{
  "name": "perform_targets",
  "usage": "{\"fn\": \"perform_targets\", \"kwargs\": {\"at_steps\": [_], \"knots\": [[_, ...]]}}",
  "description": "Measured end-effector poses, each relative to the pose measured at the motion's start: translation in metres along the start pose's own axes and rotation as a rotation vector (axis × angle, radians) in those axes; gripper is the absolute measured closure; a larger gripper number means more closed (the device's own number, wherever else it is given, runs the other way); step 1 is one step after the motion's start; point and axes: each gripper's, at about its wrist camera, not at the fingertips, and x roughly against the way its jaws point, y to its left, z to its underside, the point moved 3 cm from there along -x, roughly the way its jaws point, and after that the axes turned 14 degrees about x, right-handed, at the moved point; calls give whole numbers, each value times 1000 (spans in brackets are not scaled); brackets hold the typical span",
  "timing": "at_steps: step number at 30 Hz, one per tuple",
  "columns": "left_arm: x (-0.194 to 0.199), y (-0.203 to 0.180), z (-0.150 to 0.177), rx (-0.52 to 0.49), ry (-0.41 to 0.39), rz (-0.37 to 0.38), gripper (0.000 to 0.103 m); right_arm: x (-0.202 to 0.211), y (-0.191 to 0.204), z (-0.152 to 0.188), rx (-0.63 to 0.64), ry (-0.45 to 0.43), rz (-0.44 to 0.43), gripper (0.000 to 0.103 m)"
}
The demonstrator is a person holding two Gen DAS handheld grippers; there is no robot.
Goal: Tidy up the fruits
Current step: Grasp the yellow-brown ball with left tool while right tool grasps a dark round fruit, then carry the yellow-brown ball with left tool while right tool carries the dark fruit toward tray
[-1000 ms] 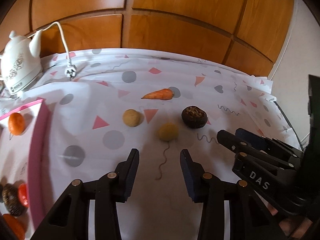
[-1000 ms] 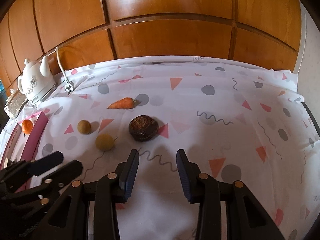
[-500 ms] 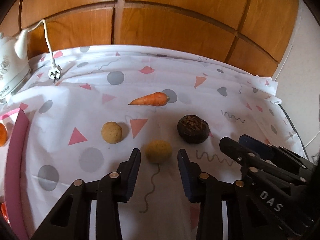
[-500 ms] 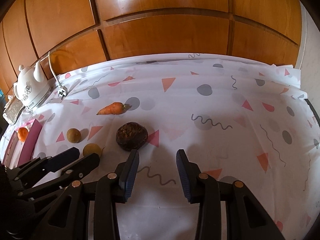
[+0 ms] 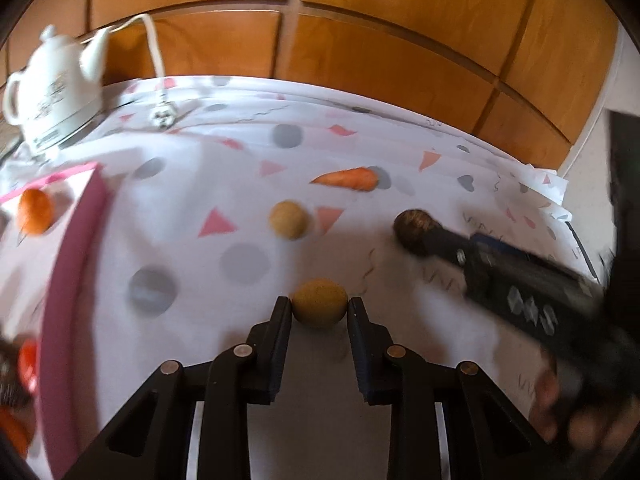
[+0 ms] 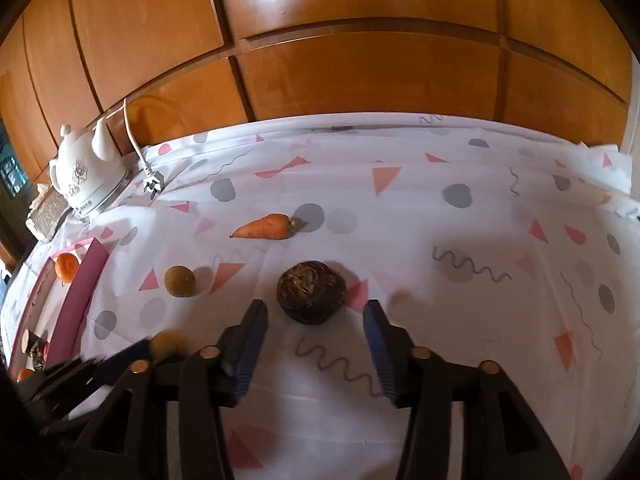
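Left gripper point(image 5: 319, 307) closing on yellow fruit point(image 5: 319, 307); right gripper point(image 6: 316, 312) opening, straddling dark fruit point(image 6: 311, 292), below carrot point(image 6: 264, 227).

The left wrist view is smeared by motion blur: the right gripper point(image 5: 424, 240) is a dark streak whose fingertips cover part of the dark brown fruit point(image 5: 412, 228). At the tablecloth's left edge the pink tray point(image 5: 72, 280) is cut off by the picture's border, and the red and dark items point(image 5: 22, 364) in it are too blurred to identify.
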Motion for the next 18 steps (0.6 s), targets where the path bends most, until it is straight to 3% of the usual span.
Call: {"fn": "perform_targets", "kwargs": {"at_steps": [11, 12, 18], "knots": [[0, 13, 6, 2, -38, -23, 74, -35, 10, -4, 94, 84, 52, 51], [0, 13, 6, 0, -39, -24, 74, -35, 10, -4, 91, 84, 50, 57], [-1, 11, 7, -11, -44, -36, 74, -27, 8, 2, 76, 87, 61, 58]]}}
